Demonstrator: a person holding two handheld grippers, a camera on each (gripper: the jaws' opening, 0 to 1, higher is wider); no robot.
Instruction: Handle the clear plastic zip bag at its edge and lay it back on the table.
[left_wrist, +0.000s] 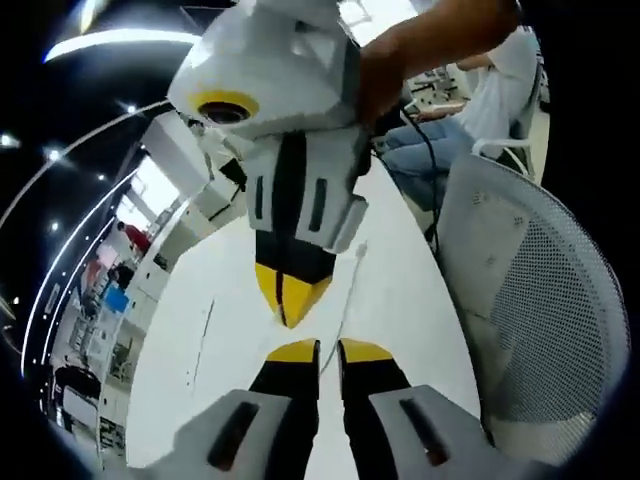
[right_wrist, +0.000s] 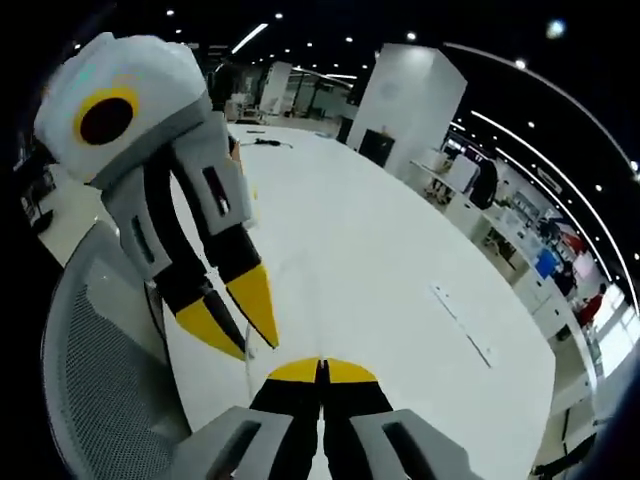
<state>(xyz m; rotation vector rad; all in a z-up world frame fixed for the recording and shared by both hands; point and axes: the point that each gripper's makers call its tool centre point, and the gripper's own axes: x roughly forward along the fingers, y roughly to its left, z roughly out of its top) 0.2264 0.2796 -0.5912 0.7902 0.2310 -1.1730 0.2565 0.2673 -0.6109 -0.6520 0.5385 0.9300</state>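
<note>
Field notes, task progress:

- Right gripper (left_wrist: 290, 298): in the left gripper view it comes in from above, tips down towards the white table top (left_wrist: 410, 320). Its yellow tips are pressed together. In its own view they also meet with no gap. I cannot tell whether any film is pinched between them.
- Left gripper (left_wrist: 330, 350): its yellow tips stand a narrow gap apart. The right gripper view also shows the two tips separated. I see nothing gripped in that gap.
- The two grippers face each other, tips near but not touching, above the table.
- Clear plastic zip bag (left_wrist: 350, 290): very hard to read. All I make out is a faint pale line just beside the right gripper's tips, running down towards my left jaws. I take it for the bag's edge or zip strip. Whether it hangs lifted or lies flat, I cannot say.
- Surroundings: grey mesh office chair (left_wrist: 540, 300) at the table edge. A person's hand (left_wrist: 400, 60) holds the right gripper's body.

Judgement: I am probably in the edge-handling part, with the right jaws possibly on the bag's edge. The laying down looks undone, since both grippers hover close over the bag line. Left to do: lower the bag, part the right jaws, draw both grippers clear.
</note>
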